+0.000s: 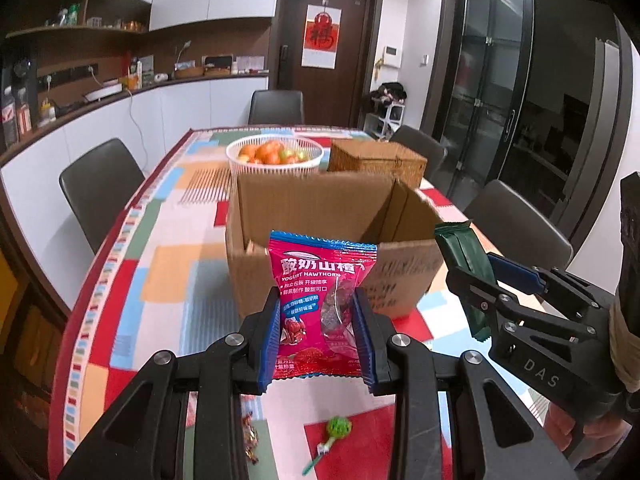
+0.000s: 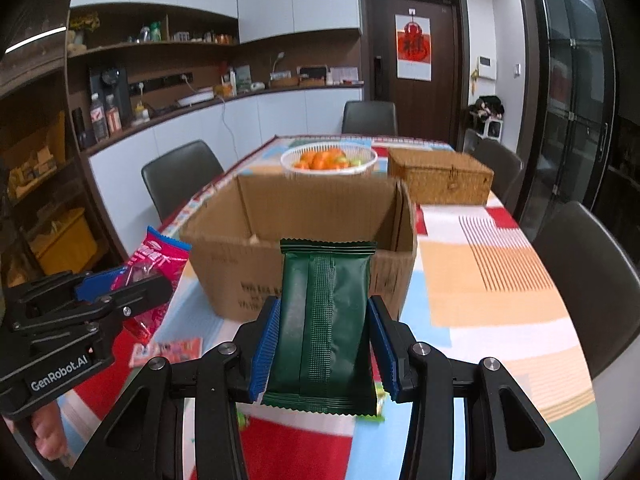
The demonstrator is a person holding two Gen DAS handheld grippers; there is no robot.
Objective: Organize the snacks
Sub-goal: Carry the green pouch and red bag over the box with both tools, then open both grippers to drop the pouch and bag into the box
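Patchwork tablecloth [image 1: 172, 276] carries one open cardboard box [image 1: 312, 216]. Left gripper [image 1: 318, 336] clamps one red hawthorn packet [image 1: 320, 292]; right gripper [image 2: 324, 344] clamps one green packet [image 2: 324, 320], both short of the box.

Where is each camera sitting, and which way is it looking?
Left wrist: sits on the left gripper, looks across the table into the cardboard box; it holds the red hawthorn packet, right gripper beside it.
Right wrist: sits on the right gripper, faces the same box; it holds the green packet, left gripper beside it.
Both share: box, fruit basket, wicker box.
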